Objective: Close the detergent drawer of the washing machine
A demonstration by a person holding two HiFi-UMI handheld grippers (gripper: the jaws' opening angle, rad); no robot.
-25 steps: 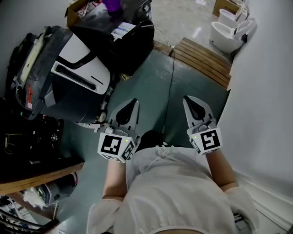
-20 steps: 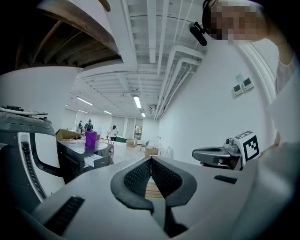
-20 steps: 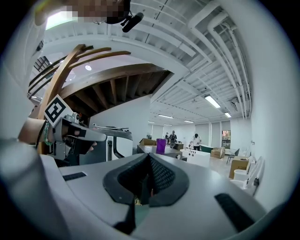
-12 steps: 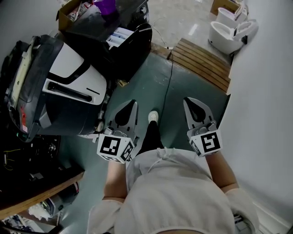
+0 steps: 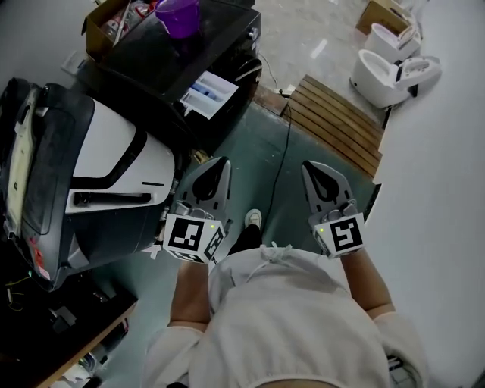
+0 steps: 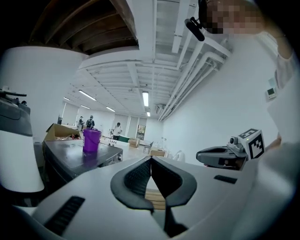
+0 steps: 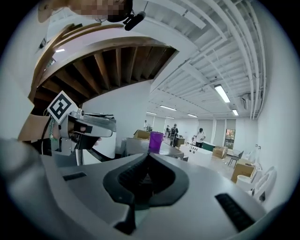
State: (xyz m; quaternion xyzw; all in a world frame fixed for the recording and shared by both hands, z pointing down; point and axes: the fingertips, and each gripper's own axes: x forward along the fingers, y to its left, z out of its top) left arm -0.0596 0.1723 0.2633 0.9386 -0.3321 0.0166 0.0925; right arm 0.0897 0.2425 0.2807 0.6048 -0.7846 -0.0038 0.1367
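The black washing machine point(image 5: 198, 57) stands ahead at the upper left, a purple cup point(image 5: 177, 15) on its top. Its detergent drawer point(image 5: 208, 93) sticks out of the front, white with blue inside. My left gripper point(image 5: 220, 164) is held above the floor, short of the drawer, its jaws shut on nothing. My right gripper point(image 5: 311, 167) hangs level with it farther right, also shut and empty. In the left gripper view the gripper point(image 6: 151, 160) points past the cup point(image 6: 91, 140). In the right gripper view the gripper point(image 7: 149, 155) points toward the cup point(image 7: 155, 141).
A white-and-black machine point(image 5: 106, 186) lies tilted at the left, close to my left gripper. A wooden pallet point(image 5: 337, 117) and white toilets point(image 5: 394, 67) lie ahead on the right beside a white wall point(image 5: 439, 197). A cable point(image 5: 282, 151) runs over the green floor. A cardboard box point(image 5: 102, 26) sits behind.
The washing machine and the tilted machine have slid down and closer in the head view as the person stepped forward. Both grippers stayed shut and level.
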